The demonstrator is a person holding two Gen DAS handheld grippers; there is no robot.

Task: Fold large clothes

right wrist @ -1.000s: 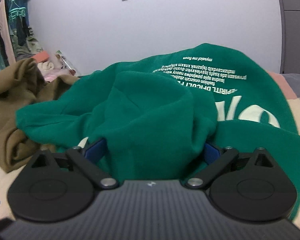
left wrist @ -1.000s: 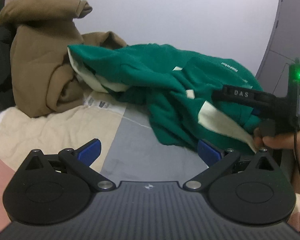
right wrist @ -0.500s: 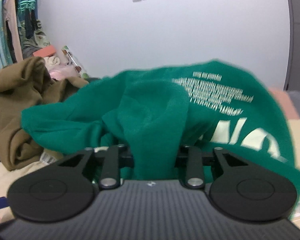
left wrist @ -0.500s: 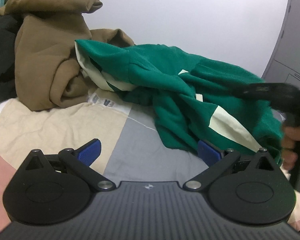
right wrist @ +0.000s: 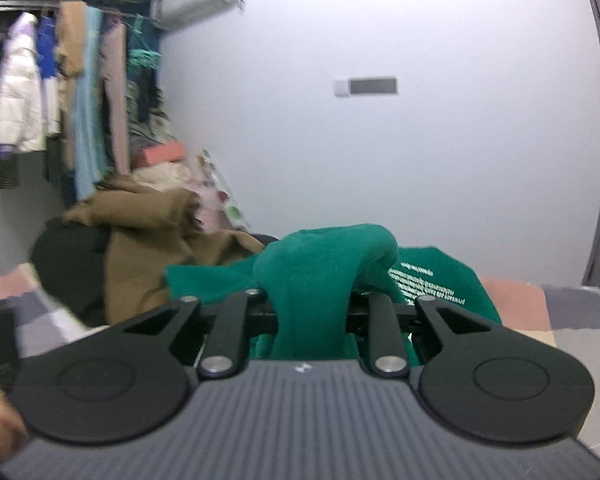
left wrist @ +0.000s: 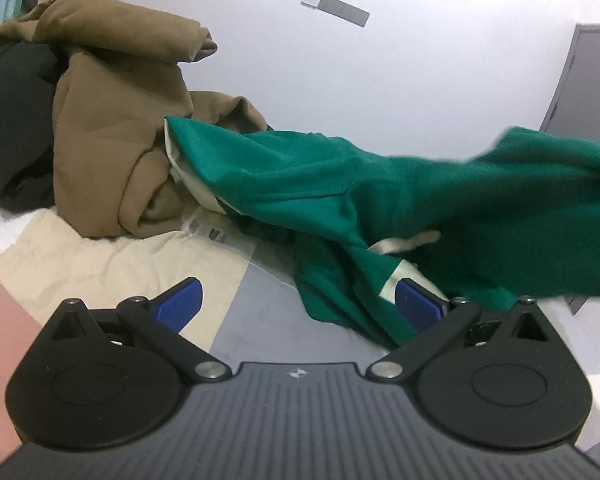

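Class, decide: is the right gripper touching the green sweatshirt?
Touching. The right wrist view shows the right gripper clamped on a bunched fold of the green sweatshirt.

On the bed (left wrist: 228, 300) a sweatshirt (left wrist: 340, 184) stretches from the middle to the right, its right part raised above the cover. Left of it and touching it lies a heap of other garments (left wrist: 112, 128), against the wall (left wrist: 420, 60). In the right wrist view, hanging clothes (right wrist: 60, 88) are far left, behind the heap.
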